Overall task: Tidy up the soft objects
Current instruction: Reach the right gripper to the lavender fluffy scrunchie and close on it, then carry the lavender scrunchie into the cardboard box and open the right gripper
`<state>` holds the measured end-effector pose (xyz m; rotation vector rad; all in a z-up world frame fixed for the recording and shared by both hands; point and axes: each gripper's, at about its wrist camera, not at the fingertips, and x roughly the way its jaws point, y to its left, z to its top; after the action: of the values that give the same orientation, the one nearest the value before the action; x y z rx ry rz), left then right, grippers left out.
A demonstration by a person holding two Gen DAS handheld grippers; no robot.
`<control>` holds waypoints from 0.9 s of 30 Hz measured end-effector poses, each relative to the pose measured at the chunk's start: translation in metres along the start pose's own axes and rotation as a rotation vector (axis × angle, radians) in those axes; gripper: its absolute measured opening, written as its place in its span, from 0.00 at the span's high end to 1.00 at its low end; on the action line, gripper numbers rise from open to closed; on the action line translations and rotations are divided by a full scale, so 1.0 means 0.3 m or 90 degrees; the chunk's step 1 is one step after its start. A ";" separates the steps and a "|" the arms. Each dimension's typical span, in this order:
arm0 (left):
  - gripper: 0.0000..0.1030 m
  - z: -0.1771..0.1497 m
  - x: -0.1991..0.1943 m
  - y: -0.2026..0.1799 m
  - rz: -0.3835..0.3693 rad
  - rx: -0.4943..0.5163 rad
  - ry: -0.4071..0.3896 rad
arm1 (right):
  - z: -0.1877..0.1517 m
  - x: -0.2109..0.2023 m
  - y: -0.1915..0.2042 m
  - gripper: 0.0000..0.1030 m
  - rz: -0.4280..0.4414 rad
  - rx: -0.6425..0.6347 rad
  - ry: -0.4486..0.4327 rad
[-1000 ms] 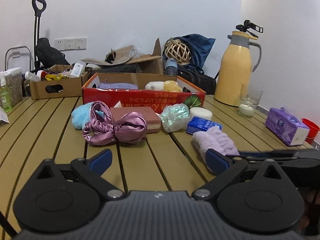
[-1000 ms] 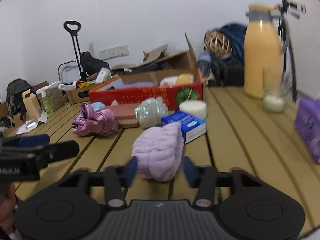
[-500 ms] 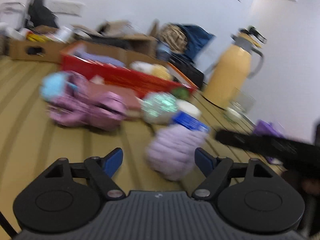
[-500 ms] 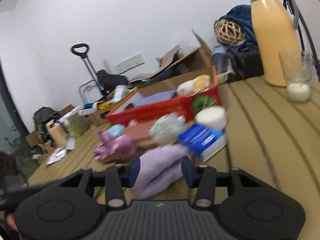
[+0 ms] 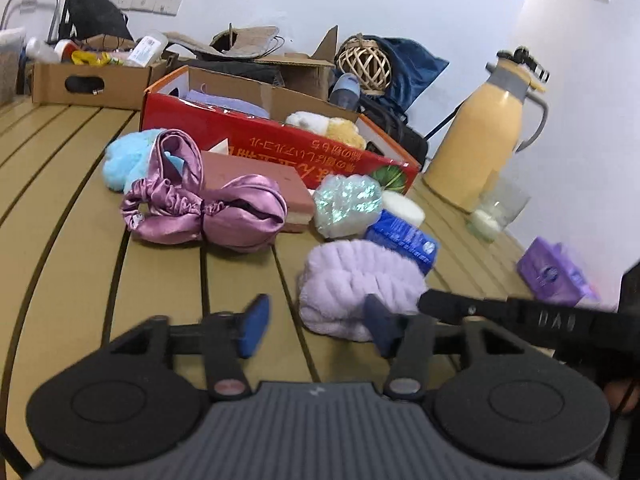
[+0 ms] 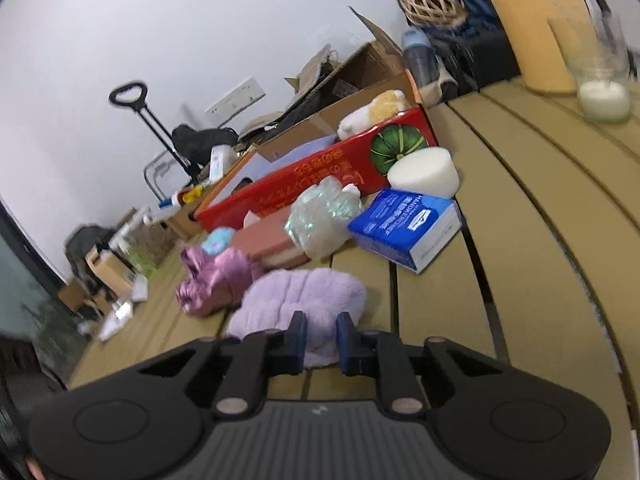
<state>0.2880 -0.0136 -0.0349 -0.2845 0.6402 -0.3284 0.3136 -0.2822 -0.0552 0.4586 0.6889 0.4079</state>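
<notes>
Lilac plush headband [image 6: 300, 300] on counter [image 6: 520, 280]: soft, light, compressible; right gripper [image 6: 321, 340] closing on near edge, left gripper [image 5: 316, 326] closing, nothing pinched; best pinched mid-fold.

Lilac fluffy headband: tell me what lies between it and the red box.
The lilac fluffy headband has the blue tissue pack, the iridescent pouch and the pink sponge block on the table between it and the red box; lifting over them looks feasible.

Both grippers' fingers have narrowed and are closing, the right gripper [image 6: 320, 338] now pinching the lilac headband [image 6: 304, 300].
</notes>
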 end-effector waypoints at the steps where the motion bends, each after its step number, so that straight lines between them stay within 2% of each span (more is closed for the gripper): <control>1: 0.38 0.006 -0.006 0.001 -0.007 -0.004 -0.003 | -0.006 -0.021 0.005 0.75 -0.006 -0.008 -0.010; 4: 0.34 0.035 0.022 0.002 -0.013 -0.015 -0.002 | 0.006 -0.030 -0.016 0.65 -0.013 0.008 -0.026; 7: 0.35 0.055 0.087 -0.002 -0.016 -0.017 0.009 | 0.023 -0.010 -0.039 0.64 -0.009 0.041 -0.040; 9: 0.45 0.051 0.121 0.000 -0.022 -0.026 0.026 | 0.030 0.022 -0.035 0.64 -0.013 0.047 -0.043; 11: 0.62 0.046 0.137 0.009 -0.042 -0.040 0.039 | 0.029 0.051 -0.023 0.64 -0.024 0.038 -0.037; 12: 0.63 0.044 0.136 0.016 -0.051 -0.046 0.040 | 0.026 0.064 -0.019 0.65 -0.024 0.034 -0.036; 13: 0.67 0.043 0.134 0.017 -0.049 -0.047 0.036 | 0.022 0.071 -0.017 0.74 -0.026 0.036 -0.034; 14: 0.69 0.042 0.129 0.019 -0.049 -0.045 0.033 | 0.018 0.079 -0.015 0.79 -0.025 0.037 -0.031; 16: 0.72 0.045 0.110 0.014 -0.053 -0.038 0.031 | 0.014 0.078 -0.005 0.84 -0.027 0.033 -0.034; 18: 0.73 0.064 0.060 -0.002 -0.077 -0.022 0.006 | 0.022 0.055 0.012 0.86 -0.020 0.032 -0.036; 20: 0.73 0.116 0.011 -0.010 -0.092 -0.005 -0.026 | 0.046 0.014 0.049 0.86 -0.011 0.014 -0.058; 23: 0.73 0.286 -0.027 0.004 -0.097 0.029 -0.082 | 0.148 -0.010 0.124 0.86 0.022 -0.021 -0.097; 27: 0.73 0.532 0.050 0.089 -0.073 0.030 -0.110 | 0.371 0.111 0.238 0.86 0.048 -0.091 -0.131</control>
<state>0.4042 0.0302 0.0699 -0.3019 0.4461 -0.4239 0.3982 -0.2361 0.0414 0.3860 0.4407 0.4711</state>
